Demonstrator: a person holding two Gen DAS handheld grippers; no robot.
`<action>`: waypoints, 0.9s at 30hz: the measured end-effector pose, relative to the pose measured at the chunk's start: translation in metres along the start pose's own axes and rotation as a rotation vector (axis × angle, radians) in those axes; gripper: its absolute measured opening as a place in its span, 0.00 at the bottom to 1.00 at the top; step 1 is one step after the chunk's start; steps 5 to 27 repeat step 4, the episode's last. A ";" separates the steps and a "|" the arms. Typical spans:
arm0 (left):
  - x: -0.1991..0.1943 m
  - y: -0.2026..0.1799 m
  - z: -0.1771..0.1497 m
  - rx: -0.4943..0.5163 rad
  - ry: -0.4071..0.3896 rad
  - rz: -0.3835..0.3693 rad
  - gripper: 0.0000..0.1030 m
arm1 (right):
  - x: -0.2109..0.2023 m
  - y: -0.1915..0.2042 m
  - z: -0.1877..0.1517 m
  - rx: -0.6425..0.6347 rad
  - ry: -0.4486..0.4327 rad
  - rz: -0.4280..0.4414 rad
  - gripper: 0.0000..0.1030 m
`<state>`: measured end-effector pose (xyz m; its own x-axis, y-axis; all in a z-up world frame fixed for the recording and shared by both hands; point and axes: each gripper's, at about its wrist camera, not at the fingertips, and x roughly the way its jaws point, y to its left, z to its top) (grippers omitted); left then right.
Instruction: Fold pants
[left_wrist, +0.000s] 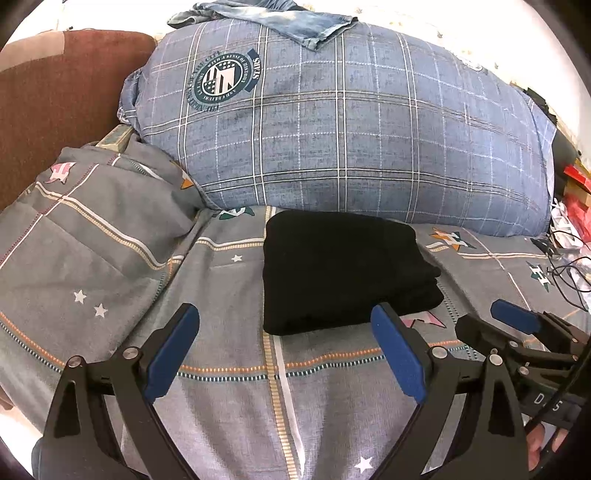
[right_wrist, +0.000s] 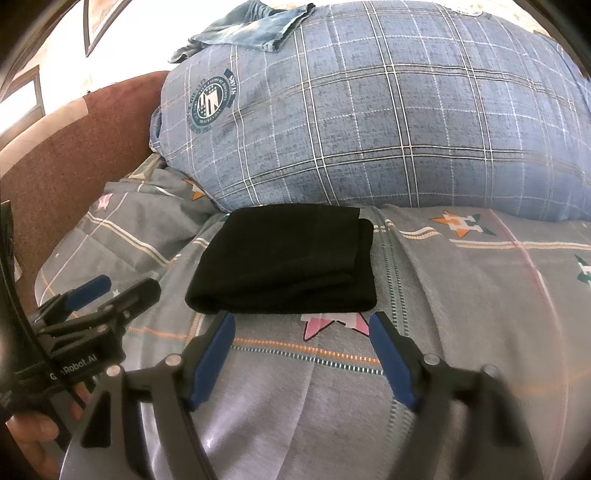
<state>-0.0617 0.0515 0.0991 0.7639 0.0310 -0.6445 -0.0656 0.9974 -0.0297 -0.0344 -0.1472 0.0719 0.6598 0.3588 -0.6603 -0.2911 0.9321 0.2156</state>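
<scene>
The black pants (left_wrist: 340, 269) lie folded into a compact rectangle on the grey star-print bedsheet (left_wrist: 229, 369), just in front of a big blue plaid pillow. They also show in the right wrist view (right_wrist: 291, 258). My left gripper (left_wrist: 286, 332) is open and empty, just short of the pants' near edge. My right gripper (right_wrist: 301, 332) is open and empty, close to the near edge of the pants. The right gripper also shows at the right of the left wrist view (left_wrist: 517, 325), and the left gripper shows at the left of the right wrist view (right_wrist: 107, 291).
A blue plaid pillow (left_wrist: 351, 136) fills the back, with a piece of denim (left_wrist: 295, 22) on top. A brown headboard (left_wrist: 55, 103) stands at the left. A bunched grey quilt (left_wrist: 92, 221) lies left. Cables and red clutter (left_wrist: 569, 229) sit at the right edge.
</scene>
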 end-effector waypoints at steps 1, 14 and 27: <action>-0.001 -0.001 -0.001 0.005 -0.004 0.003 0.93 | 0.000 -0.001 -0.001 0.001 0.001 0.001 0.74; -0.001 -0.005 -0.003 0.008 0.013 -0.013 0.93 | -0.001 -0.004 -0.003 0.002 0.004 -0.001 0.74; -0.001 -0.005 -0.003 0.008 0.013 -0.013 0.93 | -0.001 -0.004 -0.003 0.002 0.004 -0.001 0.74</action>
